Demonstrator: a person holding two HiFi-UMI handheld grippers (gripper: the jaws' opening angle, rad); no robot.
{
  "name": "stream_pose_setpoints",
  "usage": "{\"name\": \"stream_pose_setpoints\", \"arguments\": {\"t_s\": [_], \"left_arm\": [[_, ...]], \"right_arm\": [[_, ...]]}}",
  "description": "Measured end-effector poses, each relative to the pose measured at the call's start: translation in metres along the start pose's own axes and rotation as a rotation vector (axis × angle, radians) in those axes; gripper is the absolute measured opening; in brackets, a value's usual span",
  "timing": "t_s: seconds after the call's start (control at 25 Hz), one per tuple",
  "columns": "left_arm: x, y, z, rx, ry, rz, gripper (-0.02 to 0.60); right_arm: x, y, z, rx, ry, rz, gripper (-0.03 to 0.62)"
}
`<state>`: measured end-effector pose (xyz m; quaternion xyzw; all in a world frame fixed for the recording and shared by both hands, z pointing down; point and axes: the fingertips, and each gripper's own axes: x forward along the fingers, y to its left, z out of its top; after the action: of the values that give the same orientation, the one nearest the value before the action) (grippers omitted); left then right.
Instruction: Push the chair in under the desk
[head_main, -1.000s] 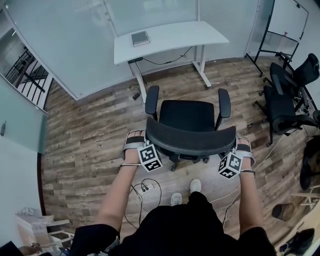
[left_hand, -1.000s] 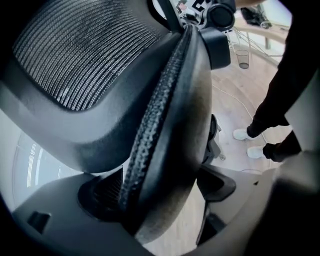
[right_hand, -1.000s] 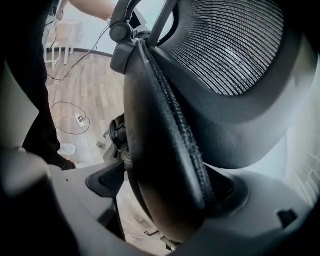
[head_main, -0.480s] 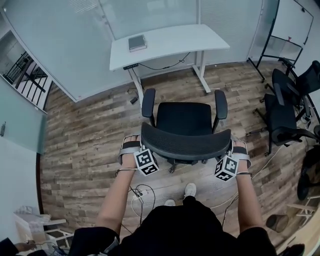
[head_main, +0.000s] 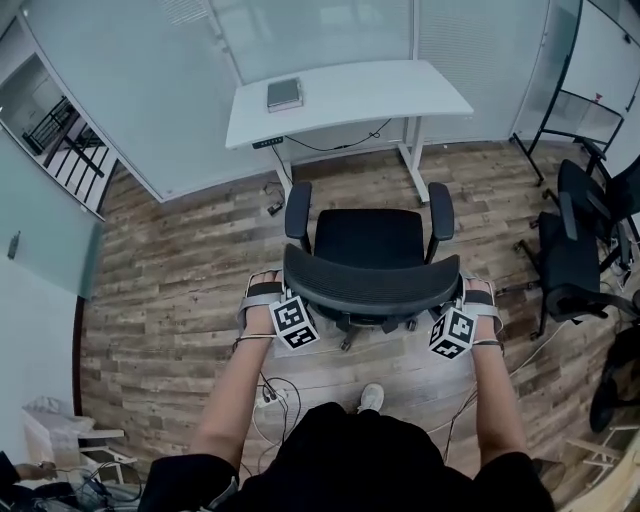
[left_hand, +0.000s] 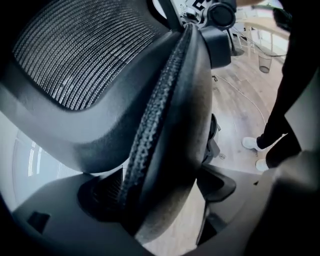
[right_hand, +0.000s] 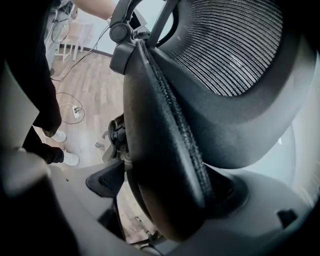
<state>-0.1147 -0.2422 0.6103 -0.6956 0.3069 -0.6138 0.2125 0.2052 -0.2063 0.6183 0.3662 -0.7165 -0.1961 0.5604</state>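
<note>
The mesh backrest (head_main: 372, 283) of the black office chair (head_main: 370, 238) is gripped at its left end by the wide-spread fingers (left_hand: 220, 184) of the left gripper (left_hand: 160, 195), and at its right end by the fingers (right_hand: 102, 182) of the right gripper (right_hand: 167, 192). The chair is stood on the wooden floor (head_main: 180, 260), faced toward the white counter (head_main: 400, 85), near it but not under it.

An office: white table (head_main: 350, 95) against glass partitions (head_main: 130, 80) at the top, mesh swivel chairs (head_main: 370, 240) at centre and right, plank floor (head_main: 170, 270).
</note>
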Motion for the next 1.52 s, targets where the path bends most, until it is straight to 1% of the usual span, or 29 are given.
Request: {"name": "stream_pose_setpoints", "arguments": {"t_s": [0.24, 0.6, 0.76, 0.92, 1.2, 1.32, 1.52], "left_arm": [[0.022, 0.023, 0.017, -0.021, 0.009, 0.017, 0.457], [0.062, 0.061, 0.029, -0.038, 0.028, 0.019, 0.457], [0.082, 0.079, 0.030, -0.041, 0.029, 0.019, 0.457], [0.100, 0.099, 0.032, -0.052, 0.025, 0.040, 0.457], [0.136, 0.136, 0.047, -0.047, 0.014, 0.045, 0.457], [0.152, 0.155, 0.040, -0.042, 0.013, 0.042, 0.457], [0.174, 0.184, 0.033, -0.047, 0.026, 0.077, 0.457]], "right_arm": [[0.026, -0.030, -0.008, 0.000, -0.025, -0.010, 0.492], [0.078, -0.075, -0.009, -0.022, -0.042, 0.010, 0.492], [0.099, -0.091, -0.005, -0.024, -0.044, 0.015, 0.492], [0.122, -0.111, 0.000, -0.029, -0.061, 0.006, 0.492], [0.162, -0.146, -0.003, -0.035, -0.067, 0.023, 0.492], [0.178, -0.157, 0.008, -0.029, -0.063, 0.024, 0.492], [0.207, -0.175, 0.020, -0.035, -0.070, 0.038, 0.492]]}}
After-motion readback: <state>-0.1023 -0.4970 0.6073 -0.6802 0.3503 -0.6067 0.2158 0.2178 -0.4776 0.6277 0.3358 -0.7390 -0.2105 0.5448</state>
